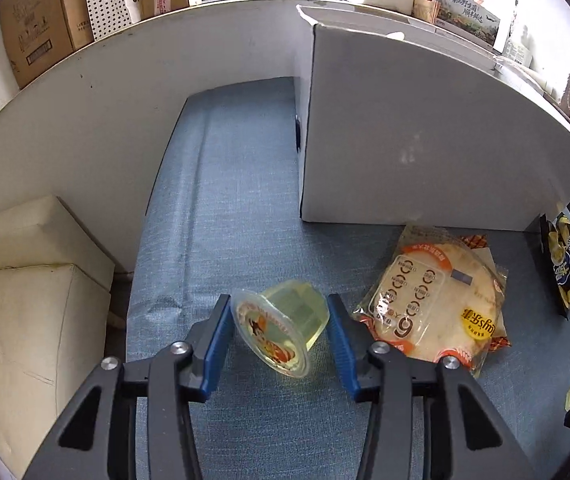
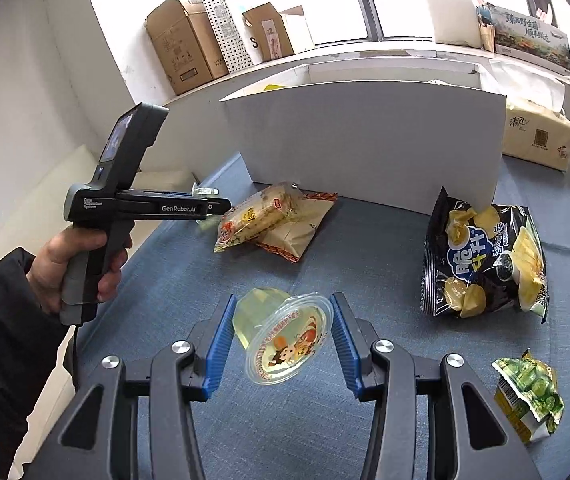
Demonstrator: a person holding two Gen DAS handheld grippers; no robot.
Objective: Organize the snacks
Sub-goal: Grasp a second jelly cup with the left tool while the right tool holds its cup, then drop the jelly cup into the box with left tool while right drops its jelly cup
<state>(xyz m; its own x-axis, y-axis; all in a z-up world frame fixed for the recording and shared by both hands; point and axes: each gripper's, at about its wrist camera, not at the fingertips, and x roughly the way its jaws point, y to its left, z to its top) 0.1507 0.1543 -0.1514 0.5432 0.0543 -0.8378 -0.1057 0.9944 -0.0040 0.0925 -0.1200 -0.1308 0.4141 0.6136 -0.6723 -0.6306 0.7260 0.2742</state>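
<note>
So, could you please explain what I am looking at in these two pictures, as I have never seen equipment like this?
There is no robot here: a person holds a pistol-grip tool in each hand, each ending in a two-finger gripper with a fisheye camera looking forward along it. One picture is from the left gripper, the other from the right gripper, which also shows the person's left hand holding its tool. Each gripper is closed on a clear jelly cup: the left jelly cup and the right jelly cup. On the blue cloth lie wrapped bread packs, a black chips bag and a green snack packet, in front of a white box.
</note>
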